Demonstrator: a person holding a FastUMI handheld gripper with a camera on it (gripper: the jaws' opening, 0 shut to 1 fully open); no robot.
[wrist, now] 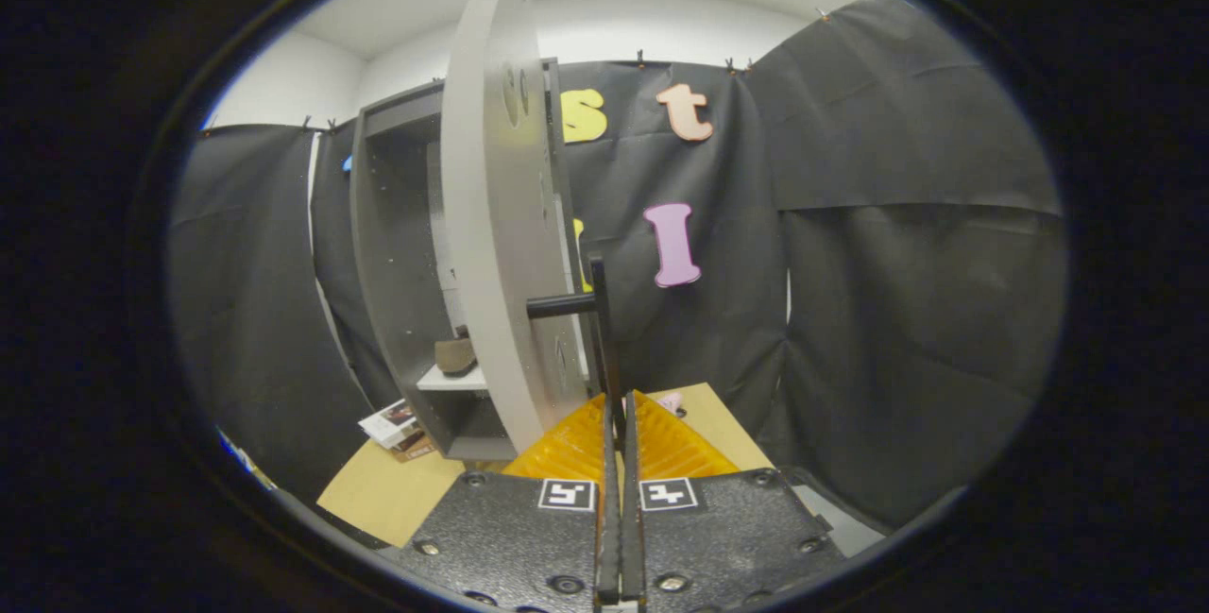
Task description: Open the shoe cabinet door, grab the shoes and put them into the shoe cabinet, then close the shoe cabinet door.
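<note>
shoe cabinet (397, 245) – tall grey box, upright against the black cloth wall, standing on a tan board. front open; dark interior visible with a pale shelf low inside.

cabinet door (496, 216) – pale grey panel, swung wide open, seen almost edge-on just ahead of the fingers. round hinge holes show on its inner face near the top.

door handle (597, 330) – slim dark bar on a short post sticking out from the door. its lower end runs down between the gripper (619, 424) fingers, which are closed on it.

shoe (455, 355) – brownish, sitting on the pale shelf inside the cabinet, partly hidden by the door edge.
</note>
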